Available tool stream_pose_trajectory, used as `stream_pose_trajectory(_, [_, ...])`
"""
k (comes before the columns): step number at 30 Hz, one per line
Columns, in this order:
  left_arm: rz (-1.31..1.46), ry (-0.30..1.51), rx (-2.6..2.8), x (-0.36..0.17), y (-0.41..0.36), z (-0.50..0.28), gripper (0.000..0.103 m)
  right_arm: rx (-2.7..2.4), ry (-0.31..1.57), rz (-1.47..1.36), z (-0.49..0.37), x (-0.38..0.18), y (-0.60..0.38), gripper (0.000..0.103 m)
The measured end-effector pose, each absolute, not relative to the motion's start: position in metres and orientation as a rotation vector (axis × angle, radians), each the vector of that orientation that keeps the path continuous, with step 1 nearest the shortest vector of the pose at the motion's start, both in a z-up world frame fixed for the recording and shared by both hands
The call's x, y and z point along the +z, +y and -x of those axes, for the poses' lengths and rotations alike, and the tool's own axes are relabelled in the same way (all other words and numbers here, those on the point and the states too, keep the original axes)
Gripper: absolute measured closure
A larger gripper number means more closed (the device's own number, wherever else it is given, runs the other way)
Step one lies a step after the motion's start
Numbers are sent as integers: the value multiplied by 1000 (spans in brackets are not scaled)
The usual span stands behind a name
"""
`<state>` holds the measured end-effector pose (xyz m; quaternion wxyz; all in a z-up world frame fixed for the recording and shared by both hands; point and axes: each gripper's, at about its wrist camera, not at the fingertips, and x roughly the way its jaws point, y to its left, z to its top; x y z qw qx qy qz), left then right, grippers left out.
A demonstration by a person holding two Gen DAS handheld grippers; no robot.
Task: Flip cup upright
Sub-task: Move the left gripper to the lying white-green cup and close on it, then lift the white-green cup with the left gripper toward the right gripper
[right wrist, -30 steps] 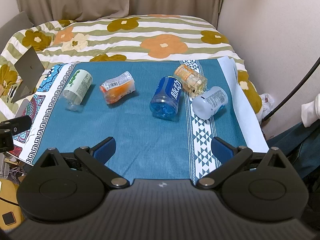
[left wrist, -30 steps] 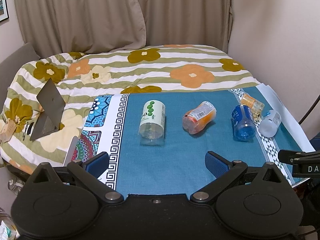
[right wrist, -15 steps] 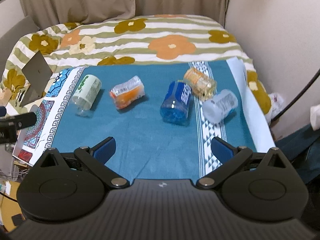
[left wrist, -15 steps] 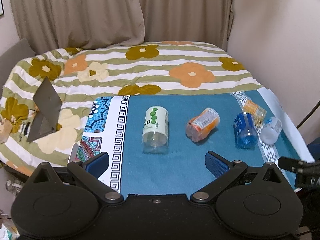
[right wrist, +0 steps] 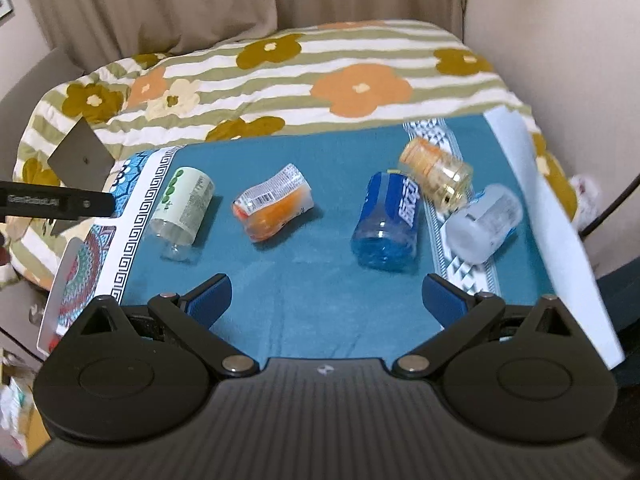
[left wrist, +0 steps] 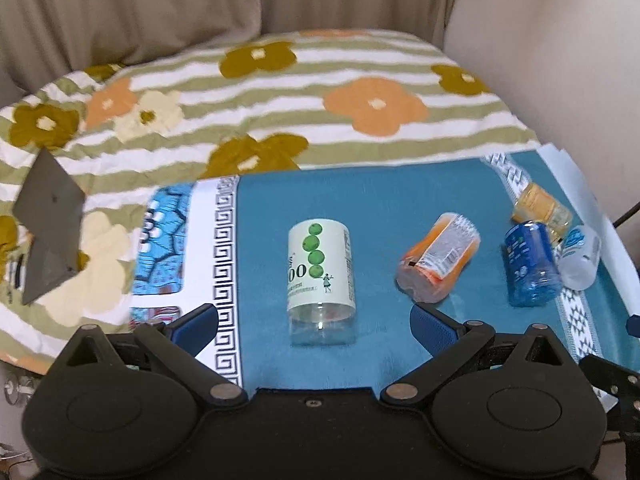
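Several cut-bottle cups lie on their sides on a teal cloth [left wrist: 384,196] [right wrist: 320,280]. A green-dotted white cup [left wrist: 321,276] [right wrist: 182,206] lies at the left. An orange cup [left wrist: 438,262] [right wrist: 272,208], a blue cup [left wrist: 528,264] [right wrist: 386,224], an amber cup [left wrist: 540,208] [right wrist: 436,174] and a frosted white cup [left wrist: 580,256] [right wrist: 484,224] follow to the right. My left gripper [left wrist: 314,324] is open and empty, just short of the green-dotted cup. My right gripper [right wrist: 326,296] is open and empty, short of the blue cup.
The cloth lies on a bed with a floral striped quilt [left wrist: 280,92]. A grey tablet stand [left wrist: 48,224] [right wrist: 80,156] sits on the quilt at left. Curtains [right wrist: 160,8] hang behind and a wall [right wrist: 560,20] stands at right. The left gripper's body shows at the right view's left edge [right wrist: 56,202].
Both grippers have moved forward toward the cups, which now look larger and closer. The left gripper now lines up with the green-dotted cup. Both stay open.
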<state>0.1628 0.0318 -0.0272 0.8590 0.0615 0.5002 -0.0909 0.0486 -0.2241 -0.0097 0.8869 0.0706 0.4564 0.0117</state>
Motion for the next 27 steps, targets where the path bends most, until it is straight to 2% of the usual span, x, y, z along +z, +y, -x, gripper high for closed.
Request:
stream_pose_trajectory(7, [-141, 1166, -245, -71, 27, -212, 2, -2, 988, -157, -65, -37, -222, 0])
stream_pose_trajectory(13, [-122, 1268, -270, -100, 26, -244, 8, -35, 1014, -84, -73, -55, -214, 0])
stream_pose_trajectory(21, [-102, 1359, -285, -125, 25, -260, 17, -43, 1043, -147, -81, -73, -217, 0])
stream_pose_trajectory(22, [-100, 1366, -287, -127, 24, -261, 24, -44, 1048, -149, -82, -75, -217, 0])
stream_pose_trajectory(23, [-99, 1376, -293, -129, 24, -262, 36, -46, 1052, -152, -82, -77, -217, 0])
stream_pose_trajectory(27, [-97, 1392, -299, -130, 23, -260, 37, -46, 1063, -168, -82, -79, -218, 0])
